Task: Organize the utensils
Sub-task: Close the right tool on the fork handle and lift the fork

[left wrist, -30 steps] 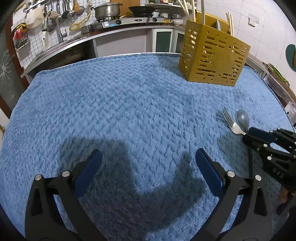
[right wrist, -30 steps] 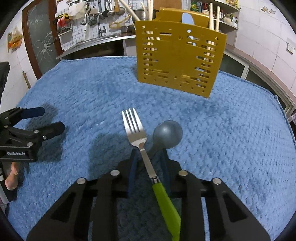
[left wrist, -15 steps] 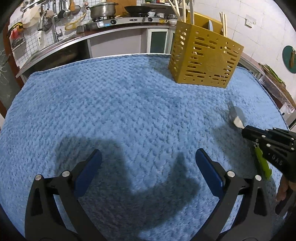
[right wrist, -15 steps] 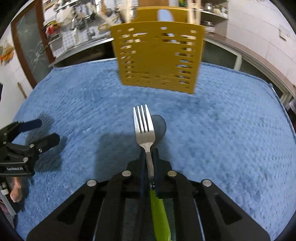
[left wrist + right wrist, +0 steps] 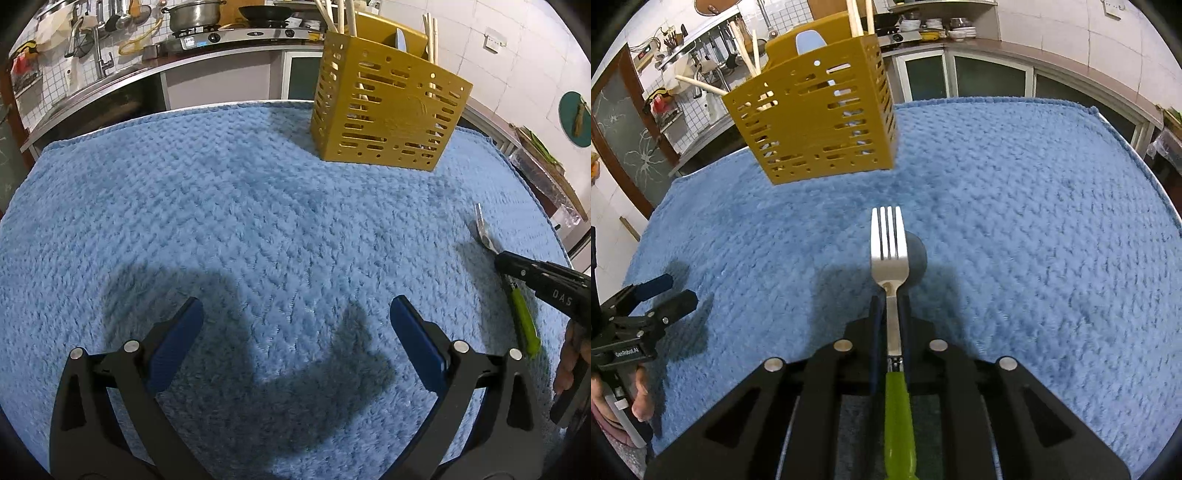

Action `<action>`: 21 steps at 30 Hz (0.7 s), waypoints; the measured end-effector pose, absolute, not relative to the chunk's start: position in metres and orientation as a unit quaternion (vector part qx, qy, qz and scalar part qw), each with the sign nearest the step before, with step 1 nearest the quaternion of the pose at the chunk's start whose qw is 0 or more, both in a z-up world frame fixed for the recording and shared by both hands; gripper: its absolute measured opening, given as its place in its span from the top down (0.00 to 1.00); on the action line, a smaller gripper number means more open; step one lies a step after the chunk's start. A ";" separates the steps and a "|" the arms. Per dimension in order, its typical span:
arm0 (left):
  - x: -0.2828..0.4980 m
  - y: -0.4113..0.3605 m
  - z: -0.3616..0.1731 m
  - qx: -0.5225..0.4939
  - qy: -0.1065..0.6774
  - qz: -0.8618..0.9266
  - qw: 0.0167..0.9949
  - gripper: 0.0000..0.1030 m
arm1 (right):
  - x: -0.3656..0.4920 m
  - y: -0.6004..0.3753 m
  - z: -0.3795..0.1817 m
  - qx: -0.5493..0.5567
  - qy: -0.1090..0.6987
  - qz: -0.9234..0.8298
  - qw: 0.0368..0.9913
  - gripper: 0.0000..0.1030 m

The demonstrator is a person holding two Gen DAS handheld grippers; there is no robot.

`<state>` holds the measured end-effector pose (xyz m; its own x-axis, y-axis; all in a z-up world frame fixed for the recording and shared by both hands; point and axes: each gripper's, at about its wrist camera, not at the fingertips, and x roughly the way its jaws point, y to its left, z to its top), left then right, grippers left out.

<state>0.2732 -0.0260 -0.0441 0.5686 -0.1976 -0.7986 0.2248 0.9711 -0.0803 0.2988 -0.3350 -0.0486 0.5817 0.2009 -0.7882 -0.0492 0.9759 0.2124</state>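
Note:
My right gripper [image 5: 889, 299] grips the metal neck of a fork [image 5: 888, 243] with a green handle [image 5: 899, 413]. Its jaws are opening very slightly while the pads still hold the fork, tines forward, above the blue cloth [image 5: 1034, 221]. A grey spoon [image 5: 918, 254] lies on the cloth just behind the tines. The left wrist view has the same fork [image 5: 484, 232] and right gripper [image 5: 502, 258] at the right edge. My left gripper [image 5: 295, 306] stands open over bare cloth with nothing between its fingers. The yellow slotted utensil holder [image 5: 388, 122] stands at the far side.
The holder [image 5: 820, 125] has chopsticks and a pale spoon in it. The blue cloth [image 5: 221, 206] covers the whole table. Beyond its far edge run a kitchen counter with a stove and pot [image 5: 192, 14] and hanging tools. A hand [image 5: 639, 398] holds the left gripper [image 5: 668, 291].
The right gripper's jaws closed on the fork's neck, then lifted and rolled it so it points straight ahead. The spoon stayed on the cloth. The left gripper drifted a little and stayed open.

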 end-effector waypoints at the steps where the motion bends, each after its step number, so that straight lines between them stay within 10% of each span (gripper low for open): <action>1: 0.273 -0.027 -0.044 0.017 0.448 -0.120 0.886 0.05 | 0.299 -0.335 -0.049 0.079 0.453 0.068 0.886 0.91; 21: 0.270 -0.033 -0.042 0.019 0.437 -0.110 0.892 0.05 | 0.296 -0.361 -0.048 0.068 0.475 0.030 0.877 0.89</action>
